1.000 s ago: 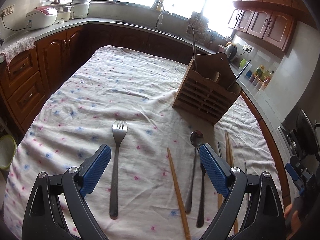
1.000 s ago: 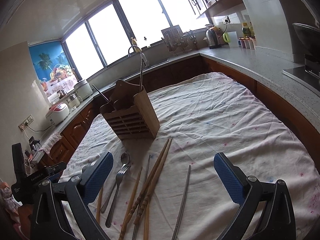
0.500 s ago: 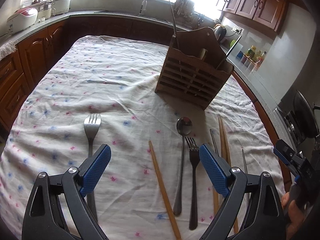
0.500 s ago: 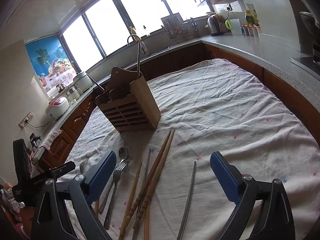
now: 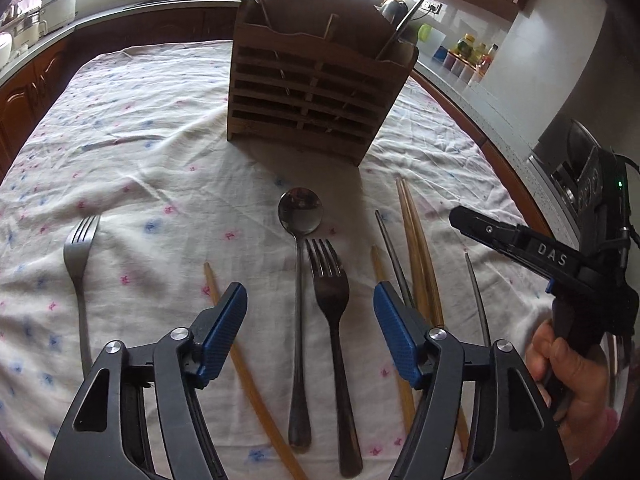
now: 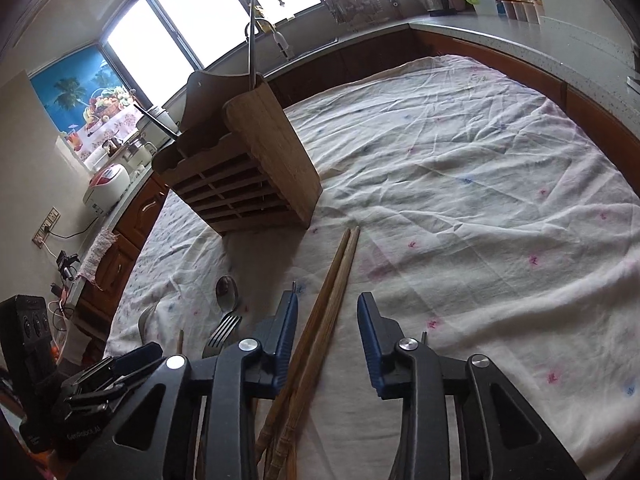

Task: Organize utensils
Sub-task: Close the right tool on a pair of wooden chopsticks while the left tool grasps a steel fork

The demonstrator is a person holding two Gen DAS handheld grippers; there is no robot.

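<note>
Right wrist: chopsticks (image 6: 320, 320) lie between right gripper's (image 6: 327, 340) closing jaws, seemingly untouched.

We read the raised letters "DAS" on the black arm of the right gripper (image 5: 556, 258) as it shows in the left wrist view. In the right wrist view, small pale lettering sits on the black body of the left gripper (image 6: 86, 434); it looks like "GenRobot.AI", though we cannot be sure.

The left gripper (image 5: 308, 332), its jaws just closing, hovers apart over a spoon (image 5: 299, 264) and dark fork (image 5: 332, 304) before the wooden utensil holder (image 5: 316, 88).
</note>
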